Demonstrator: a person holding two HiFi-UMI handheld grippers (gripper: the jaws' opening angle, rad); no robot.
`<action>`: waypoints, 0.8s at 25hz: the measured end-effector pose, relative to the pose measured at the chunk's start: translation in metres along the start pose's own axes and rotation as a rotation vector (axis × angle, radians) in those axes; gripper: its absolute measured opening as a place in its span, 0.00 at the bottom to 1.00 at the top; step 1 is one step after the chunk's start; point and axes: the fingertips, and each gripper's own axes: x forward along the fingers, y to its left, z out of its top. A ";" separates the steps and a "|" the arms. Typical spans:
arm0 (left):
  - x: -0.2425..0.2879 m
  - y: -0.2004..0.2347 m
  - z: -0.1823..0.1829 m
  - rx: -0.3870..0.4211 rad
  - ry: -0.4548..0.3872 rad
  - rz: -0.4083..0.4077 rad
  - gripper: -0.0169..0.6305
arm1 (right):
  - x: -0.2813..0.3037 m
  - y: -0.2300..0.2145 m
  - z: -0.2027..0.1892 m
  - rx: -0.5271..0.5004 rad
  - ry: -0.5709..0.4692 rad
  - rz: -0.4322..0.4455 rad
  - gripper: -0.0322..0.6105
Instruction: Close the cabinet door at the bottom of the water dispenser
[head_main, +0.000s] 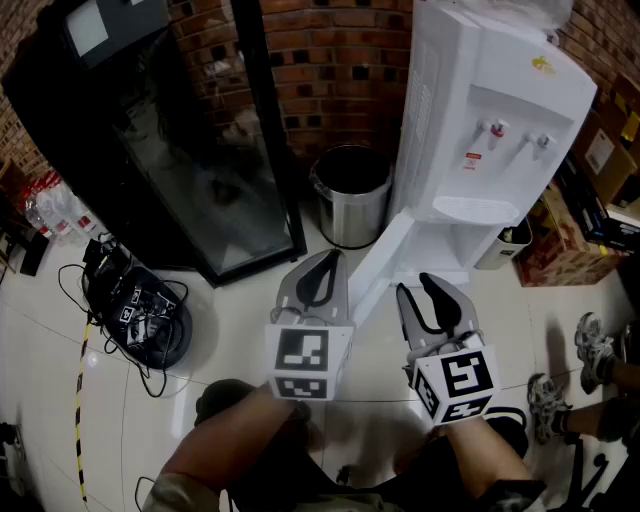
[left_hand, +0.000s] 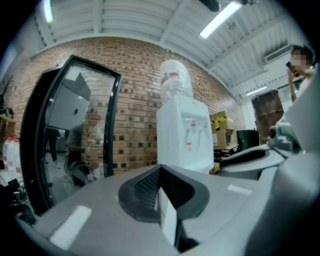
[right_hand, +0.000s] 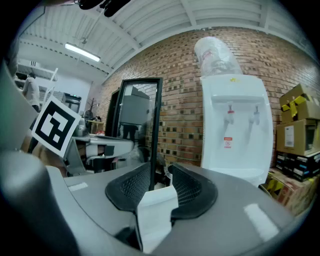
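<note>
The white water dispenser (head_main: 480, 110) stands at the back right against the brick wall. Its bottom cabinet door (head_main: 385, 255) is swung out towards me. My left gripper (head_main: 328, 258) is level just left of the door's free end; its pads meet at the tips with nothing between them (left_hand: 159, 172). On the door's right, in front of the dispenser's base, my right gripper (head_main: 425, 280) has its jaws partly apart, and I see nothing pressed between the pads (right_hand: 161, 172). Both gripper views show the dispenser (left_hand: 185, 135) (right_hand: 235, 130) straight ahead.
A steel bin (head_main: 350, 195) stands left of the dispenser. A black glass-door fridge (head_main: 200, 170) fills the left. Cables and a black device (head_main: 140, 310) lie on the floor at left. Cardboard boxes (head_main: 590, 200) are stacked at right, with a person's shoes (head_main: 590, 345) nearby.
</note>
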 end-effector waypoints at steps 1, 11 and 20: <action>0.005 0.005 0.000 -0.005 -0.001 0.006 0.03 | 0.008 0.002 -0.006 -0.011 0.012 0.009 0.28; 0.042 0.036 -0.014 -0.021 0.023 0.030 0.03 | 0.071 0.038 -0.057 -0.113 0.142 0.114 0.42; 0.054 0.049 -0.028 -0.013 0.061 0.051 0.03 | 0.095 0.077 -0.098 -0.241 0.220 0.226 0.49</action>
